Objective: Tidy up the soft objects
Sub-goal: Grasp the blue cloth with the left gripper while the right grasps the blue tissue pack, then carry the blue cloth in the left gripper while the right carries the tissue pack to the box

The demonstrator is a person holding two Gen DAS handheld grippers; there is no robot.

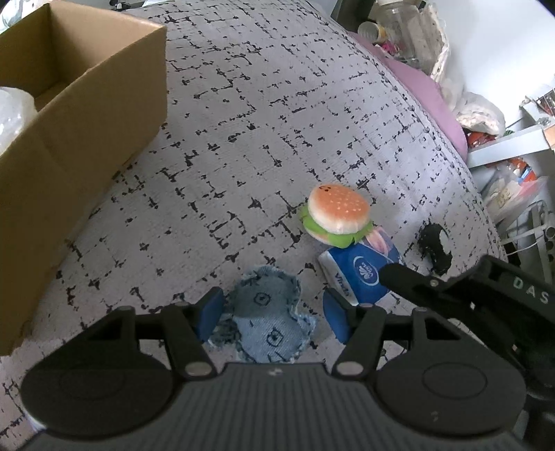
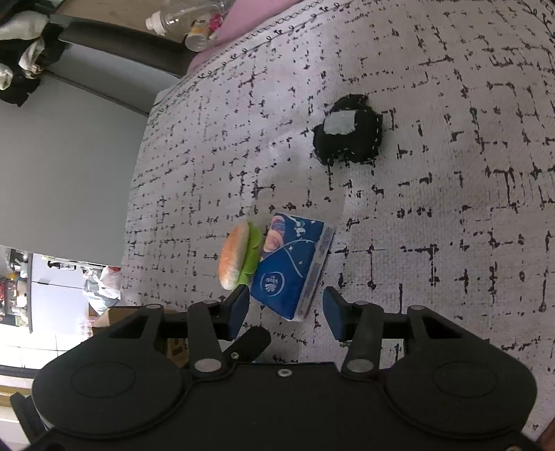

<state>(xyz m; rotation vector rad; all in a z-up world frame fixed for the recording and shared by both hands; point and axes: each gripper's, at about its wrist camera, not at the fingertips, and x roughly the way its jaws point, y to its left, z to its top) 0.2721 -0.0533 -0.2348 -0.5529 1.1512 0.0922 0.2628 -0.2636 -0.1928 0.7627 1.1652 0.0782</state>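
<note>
A frayed denim pouch (image 1: 270,319) lies on the grey patterned bedspread (image 1: 242,138), between the blue pads of my left gripper (image 1: 272,314); the left pad is at its edge and a gap shows at the right pad. A blue tissue pack (image 2: 291,270) lies between the jaws of my right gripper (image 2: 286,314), with gaps on both sides. A burger plush (image 1: 338,213) leans against the pack. Beyond it sits a black fabric piece (image 2: 347,133) with a grey patch. In the left wrist view a finger (image 1: 409,281) of the right gripper reaches over the pack.
An open cardboard box (image 1: 86,104) stands at the left on the bed, with clear plastic (image 1: 14,114) inside. A pink pillow (image 1: 426,90), bottles (image 2: 180,17) and clutter line the bed's far edge. The bedspread drops off beside the burger.
</note>
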